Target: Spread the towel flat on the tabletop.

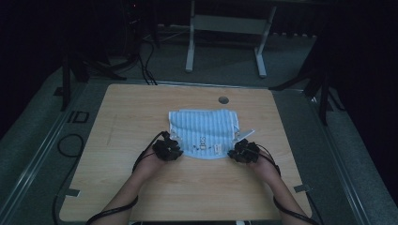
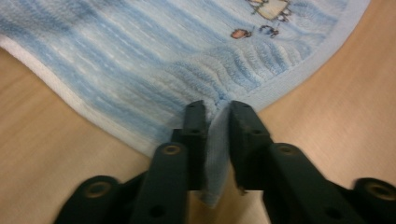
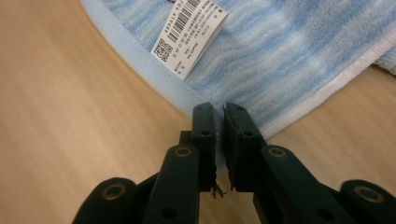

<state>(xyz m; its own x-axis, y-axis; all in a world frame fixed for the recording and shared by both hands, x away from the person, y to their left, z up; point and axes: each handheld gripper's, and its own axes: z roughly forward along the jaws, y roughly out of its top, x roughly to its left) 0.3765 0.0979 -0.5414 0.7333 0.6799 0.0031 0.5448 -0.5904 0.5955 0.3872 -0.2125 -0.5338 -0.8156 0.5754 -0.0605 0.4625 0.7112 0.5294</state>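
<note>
A blue-and-white striped towel (image 1: 202,129) lies folded on the wooden table (image 1: 141,108), its rounded edge toward the person. My left gripper (image 1: 174,146) is at the towel's near left corner. In the left gripper view its jaws are shut on a pinched fold of the towel (image 2: 140,60) edge, cloth showing between the pads at my left gripper (image 2: 217,109). My right gripper (image 1: 238,151) is at the near right corner. Its jaws are shut on the towel (image 3: 289,51) hem at my right gripper (image 3: 218,109). A white barcode tag (image 3: 190,35) lies on the cloth just beyond.
A round cable hole (image 1: 223,100) sits in the table's far edge. A white desk frame (image 1: 225,37) stands on the floor beyond. Cables (image 1: 70,145) trail off the table's left side. Bare wood surrounds the towel.
</note>
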